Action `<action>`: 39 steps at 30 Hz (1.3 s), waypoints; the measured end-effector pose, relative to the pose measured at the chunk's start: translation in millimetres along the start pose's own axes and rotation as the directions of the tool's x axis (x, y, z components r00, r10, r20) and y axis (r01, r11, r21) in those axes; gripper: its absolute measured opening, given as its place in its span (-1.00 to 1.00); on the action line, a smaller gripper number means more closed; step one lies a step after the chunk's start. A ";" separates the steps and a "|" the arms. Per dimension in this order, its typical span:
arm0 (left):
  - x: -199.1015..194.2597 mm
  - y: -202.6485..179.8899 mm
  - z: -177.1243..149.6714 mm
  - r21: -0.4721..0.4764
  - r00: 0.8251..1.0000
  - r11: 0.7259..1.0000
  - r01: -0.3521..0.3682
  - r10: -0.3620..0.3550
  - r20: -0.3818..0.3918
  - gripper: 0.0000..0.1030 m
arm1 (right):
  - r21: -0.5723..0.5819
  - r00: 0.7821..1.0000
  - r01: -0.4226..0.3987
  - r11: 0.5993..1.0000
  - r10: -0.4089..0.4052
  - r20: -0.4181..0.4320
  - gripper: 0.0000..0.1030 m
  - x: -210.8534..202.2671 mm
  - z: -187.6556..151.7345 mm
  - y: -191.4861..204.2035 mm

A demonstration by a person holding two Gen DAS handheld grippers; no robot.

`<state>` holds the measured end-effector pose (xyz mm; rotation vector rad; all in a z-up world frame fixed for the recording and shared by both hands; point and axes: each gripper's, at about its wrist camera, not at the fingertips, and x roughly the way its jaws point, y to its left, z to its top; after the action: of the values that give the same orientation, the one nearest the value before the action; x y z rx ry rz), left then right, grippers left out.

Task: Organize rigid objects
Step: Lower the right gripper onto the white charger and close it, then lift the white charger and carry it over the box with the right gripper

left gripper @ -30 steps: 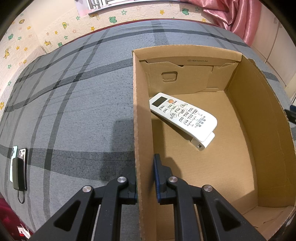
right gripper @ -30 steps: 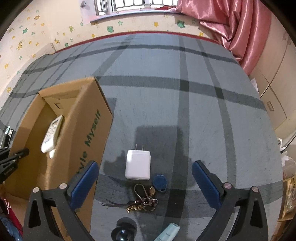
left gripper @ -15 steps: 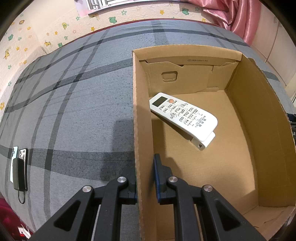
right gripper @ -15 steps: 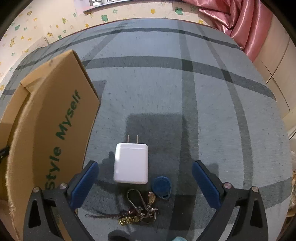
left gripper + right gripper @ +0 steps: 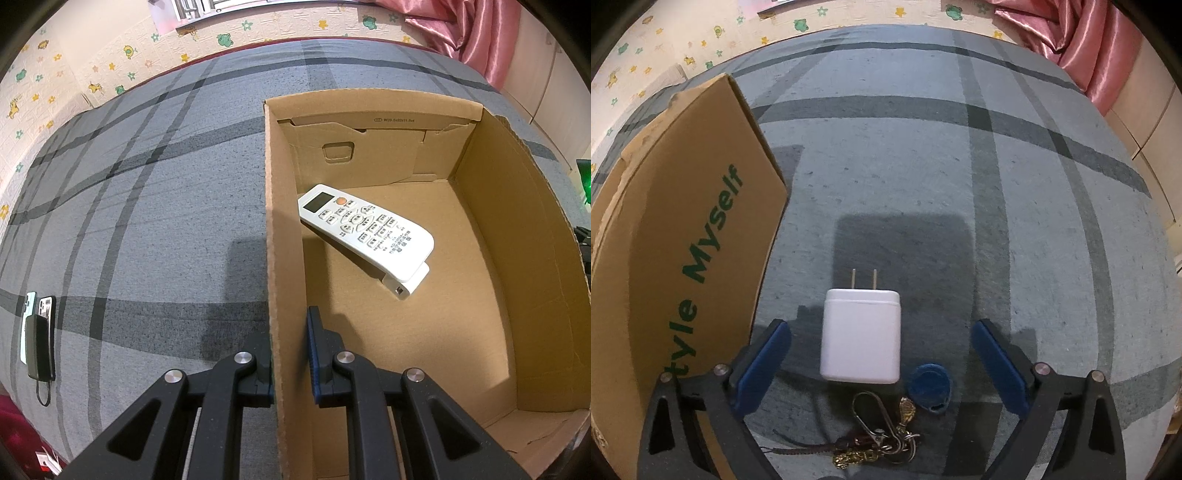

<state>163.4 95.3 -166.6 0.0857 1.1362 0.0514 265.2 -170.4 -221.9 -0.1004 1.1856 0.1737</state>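
The left gripper [image 5: 290, 363] was seen clamped on the cardboard box [image 5: 280, 229] wall, a white remote [image 5: 364, 230] lying inside, while the right gripper [image 5: 881, 363] was held spread wide around the white charger [image 5: 860, 336] on the grey bedspread [image 5: 960, 184].

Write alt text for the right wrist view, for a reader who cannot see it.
The open right gripper hangs over a white plug-in charger lying flat on a grey plaid bedspread, prongs pointing away, between the blue fingers but untouched. A blue key fob and a key ring lie just nearer the camera; a cardboard box stands at the left.
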 end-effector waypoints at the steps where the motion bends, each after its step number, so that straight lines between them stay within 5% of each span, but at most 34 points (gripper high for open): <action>1: 0.1 -0.1 0.1 0.001 1.000 1.000 -0.001 0.001 0.000 -0.74 | -0.001 1.000 -0.002 1.000 0.002 -0.007 0.89 0.9 -0.1 1.2; 3: 0.3 0.4 -0.2 -0.001 1.000 1.000 0.001 -0.001 0.001 -0.74 | 0.002 1.000 -0.023 1.000 0.023 -0.021 0.60 3.2 -0.2 2.5; 5: 0.6 0.5 -0.3 -0.002 1.000 1.000 0.002 -0.002 0.001 -0.74 | -0.011 0.999 -0.016 1.000 0.016 -0.042 -0.12 6.0 -0.8 5.5; 39: -0.1 2.2 -1.4 -0.006 1.000 1.000 0.007 -0.007 0.004 -0.74 | -0.028 0.999 0.003 1.000 -0.001 0.049 -0.12 -77.1 -5.8 17.3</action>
<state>162.1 97.6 -166.9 0.0762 1.1319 0.0482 228.6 -160.7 -152.3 -0.1214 1.1340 0.1903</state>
